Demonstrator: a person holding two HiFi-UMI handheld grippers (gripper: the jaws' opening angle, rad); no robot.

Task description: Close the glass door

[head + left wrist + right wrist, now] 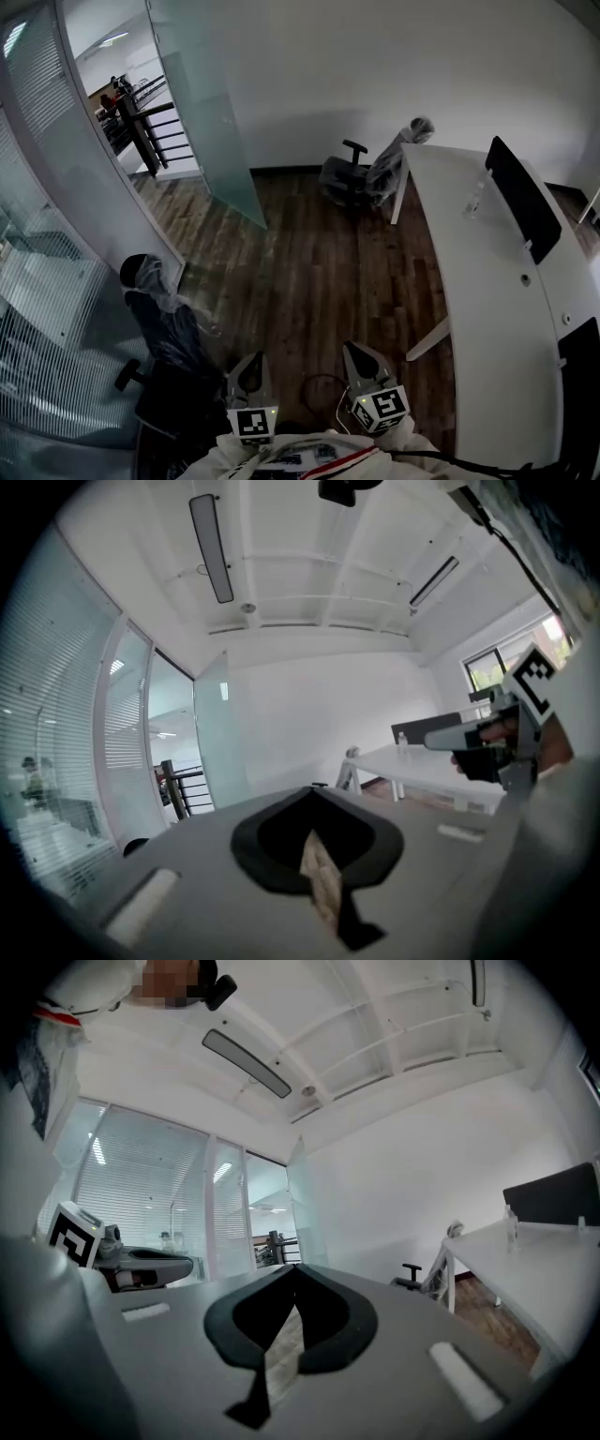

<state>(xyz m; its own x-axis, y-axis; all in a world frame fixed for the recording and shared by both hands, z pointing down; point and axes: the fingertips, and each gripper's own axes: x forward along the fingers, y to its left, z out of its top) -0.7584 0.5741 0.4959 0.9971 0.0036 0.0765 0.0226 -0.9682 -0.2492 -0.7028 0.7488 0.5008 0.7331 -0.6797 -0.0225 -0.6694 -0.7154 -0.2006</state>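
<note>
Glass door [202, 103]: frosted; open, swung into the room; far off at the back left, well apart from both grippers; dark railing [150, 131] past the doorway beside it
Left gripper [251, 364]: low at the near edge, pointing level into the room; jaws pressed together at the tips; nothing between them
Right gripper [358, 356]: just beside the left one, pointing the same way; jaws pressed together too; pinching nothing
Table [487, 309]: white and long, down the right side; dark panel [520, 202] standing along it; small clear bottle [475, 199] next to the panel
Far chair [370, 173]: wrapped in plastic; at the far end of the table
Near chair [164, 328]: dark, top wrapped in plastic; on the left by the glass wall [56, 309]
Floor [309, 272]: dark wood planks
</note>
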